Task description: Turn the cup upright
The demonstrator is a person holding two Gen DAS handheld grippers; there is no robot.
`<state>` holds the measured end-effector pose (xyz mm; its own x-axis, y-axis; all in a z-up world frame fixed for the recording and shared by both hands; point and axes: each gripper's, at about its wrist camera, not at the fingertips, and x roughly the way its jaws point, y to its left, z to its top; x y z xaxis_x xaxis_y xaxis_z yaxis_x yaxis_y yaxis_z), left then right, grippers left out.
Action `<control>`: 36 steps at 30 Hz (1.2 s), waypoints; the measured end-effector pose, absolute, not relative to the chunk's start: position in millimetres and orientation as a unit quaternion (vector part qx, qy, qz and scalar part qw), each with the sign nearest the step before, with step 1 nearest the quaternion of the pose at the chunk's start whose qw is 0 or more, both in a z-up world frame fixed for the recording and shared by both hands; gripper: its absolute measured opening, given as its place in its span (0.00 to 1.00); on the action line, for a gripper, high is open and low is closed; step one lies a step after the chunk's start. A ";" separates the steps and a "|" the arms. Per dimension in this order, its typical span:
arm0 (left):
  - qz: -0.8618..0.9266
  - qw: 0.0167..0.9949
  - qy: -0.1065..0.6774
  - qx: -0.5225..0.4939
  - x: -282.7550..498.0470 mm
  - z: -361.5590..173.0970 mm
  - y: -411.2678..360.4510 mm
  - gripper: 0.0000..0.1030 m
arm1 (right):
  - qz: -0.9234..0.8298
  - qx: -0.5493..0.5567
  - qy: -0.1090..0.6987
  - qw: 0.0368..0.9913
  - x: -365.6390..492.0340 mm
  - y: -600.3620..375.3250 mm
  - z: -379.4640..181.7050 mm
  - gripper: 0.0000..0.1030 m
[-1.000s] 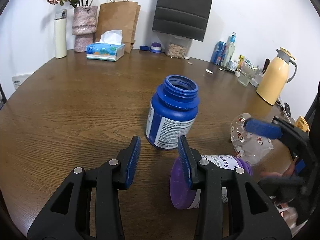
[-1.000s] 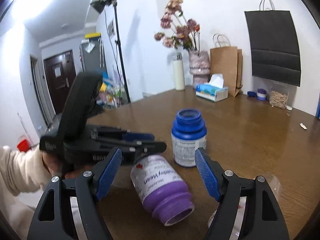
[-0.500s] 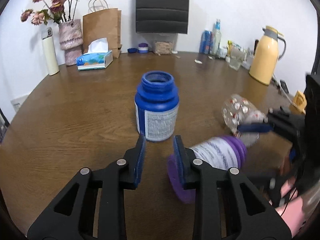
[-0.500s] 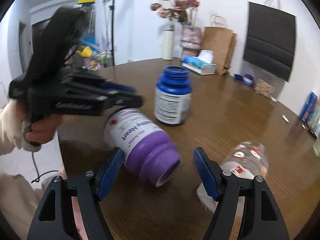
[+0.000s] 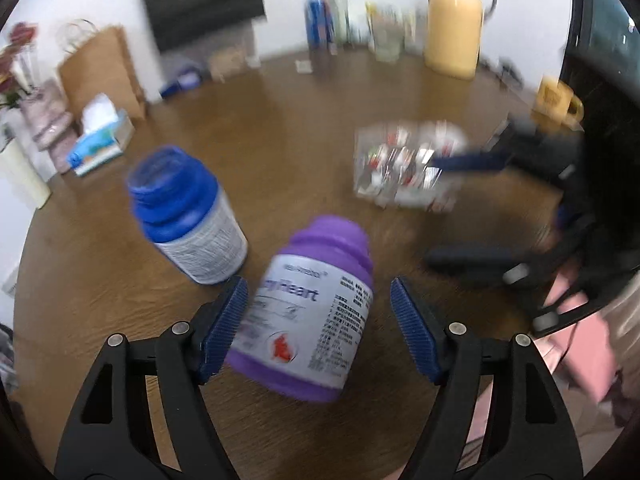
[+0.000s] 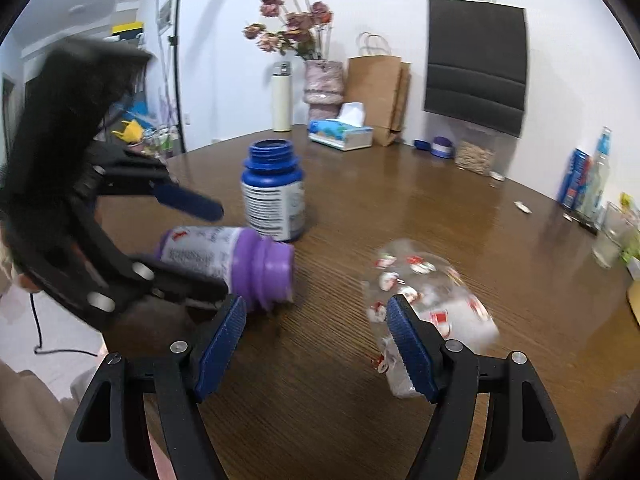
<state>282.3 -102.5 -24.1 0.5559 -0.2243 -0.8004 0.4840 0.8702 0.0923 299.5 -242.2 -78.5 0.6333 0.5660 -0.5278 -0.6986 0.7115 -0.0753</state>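
The clear cup (image 6: 428,280) with red prints lies on its side on the brown table (image 6: 400,208). My right gripper (image 6: 316,340) is open just in front of it, and its right finger overlaps the cup's near end. In the left wrist view the cup (image 5: 404,164) lies at the far right, with the right gripper (image 5: 430,210) beside it. My left gripper (image 5: 320,332) is open around a purple bottle (image 5: 312,308) that lies on its side. A blue bottle (image 5: 188,216) stands upright and uncapped to its left.
A yellow thermos (image 5: 454,20) and a yellow mug (image 5: 558,98) stand at the far right. A tissue box (image 6: 340,134), a paper bag (image 6: 378,92) and a vase of flowers (image 6: 322,84) line the back wall. Several bottles (image 6: 588,176) stand at the right edge.
My left gripper went from nearly shut to wide open and now straddles the purple bottle. My right gripper swung right, from the purple bottle toward the clear cup.
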 end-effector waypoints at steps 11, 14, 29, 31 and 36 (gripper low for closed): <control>-0.202 0.882 0.394 0.163 281.4 -24.4 -117.2 0.58 | 0.341 -0.057 0.245 0.906 304.0 -279.1 -65.9 0.76; -0.224 0.912 0.325 0.111 262.5 2.7 -103.9 0.58 | 0.342 -0.008 0.235 0.910 305.9 -288.3 -49.8 0.76; -0.259 0.953 0.150 0.050 246.3 66.7 -100.3 0.58 | 0.468 0.149 0.248 0.835 319.8 -253.6 33.3 0.76; -0.262 0.952 0.147 0.049 251.7 67.1 -98.8 0.58 | 0.470 0.162 0.258 0.829 327.9 -249.3 35.4 0.76; -0.269 0.952 0.140 0.048 265.9 67.7 -95.4 0.58 | 0.476 0.196 0.282 0.810 353.6 -243.6 36.9 0.63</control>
